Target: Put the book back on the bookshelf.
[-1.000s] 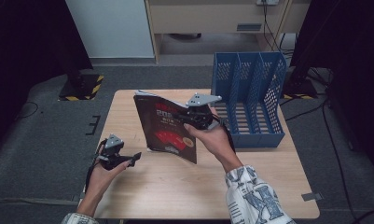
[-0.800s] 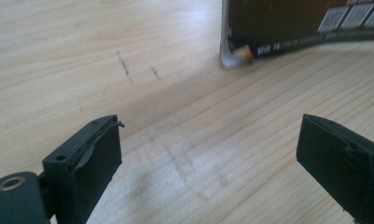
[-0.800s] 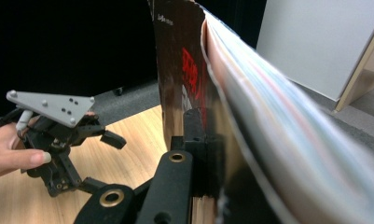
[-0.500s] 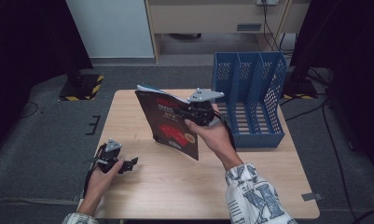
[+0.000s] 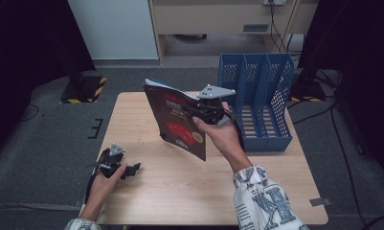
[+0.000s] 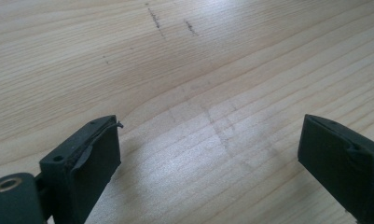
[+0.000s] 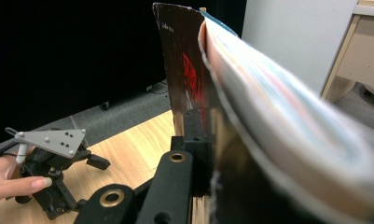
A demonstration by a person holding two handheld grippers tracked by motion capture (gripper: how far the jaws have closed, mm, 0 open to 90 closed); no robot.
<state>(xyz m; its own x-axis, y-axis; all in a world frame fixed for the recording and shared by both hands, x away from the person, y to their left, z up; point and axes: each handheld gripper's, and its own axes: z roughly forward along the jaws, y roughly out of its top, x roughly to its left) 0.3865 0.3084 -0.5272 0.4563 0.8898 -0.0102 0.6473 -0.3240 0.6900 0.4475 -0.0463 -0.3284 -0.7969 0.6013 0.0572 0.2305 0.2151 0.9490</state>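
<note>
A book (image 5: 177, 122) with a dark cover and red print is held nearly upright above the middle of the wooden table (image 5: 180, 191). My right gripper (image 5: 199, 111) is shut on its right edge, beside the spine. In the right gripper view one black jaw presses the cover of the book (image 7: 268, 116) at my right gripper (image 7: 205, 135); the other jaw is hidden behind the pages. My left gripper (image 5: 132, 168) lies low at the table's front left, open. In the left gripper view my left gripper (image 6: 208, 140) has bare wood between its jaws.
A blue file rack (image 5: 261, 96) with three slots stands at the table's back right, just right of the book. The other hand's gripper (image 7: 98, 162) sits on the table, in the right gripper view. Dark floor surrounds the table.
The book has risen slightly and shifted a little to the right in my right gripper. The left hand has drifted slightly towards the table's front-left corner.
</note>
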